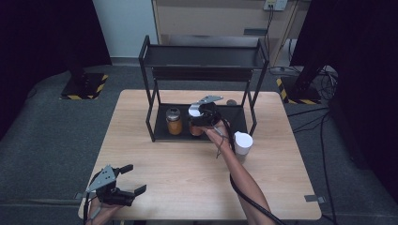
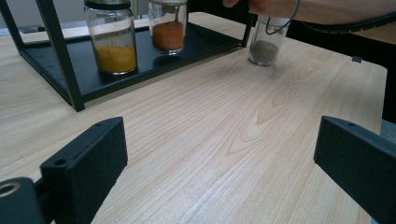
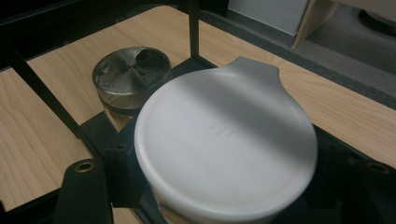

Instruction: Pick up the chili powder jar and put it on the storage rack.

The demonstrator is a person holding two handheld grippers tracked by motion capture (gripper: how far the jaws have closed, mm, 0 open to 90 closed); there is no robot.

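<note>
The right gripper [image 1: 202, 114] has its jaws clamped around a white-lidded jar [image 3: 226, 140] on the rack's lower shelf [image 2: 196, 44], a yellow-spice jar [image 2: 112, 39] just beyond them; one grey-powder jar [image 2: 264, 44] waits on the worktop [image 1: 187, 178]. The left gripper [image 1: 126, 180] idles, jaws spread.

We find the near half of the light wooden table [image 1: 187, 183] bare and passable. Farther on, the black metal two-tier rack [image 1: 202, 56] blocks the way (its posts fence two glass spice jars [image 2: 112, 39]), and a white-lidded jar [image 1: 243, 143] stands just beside it.
</note>
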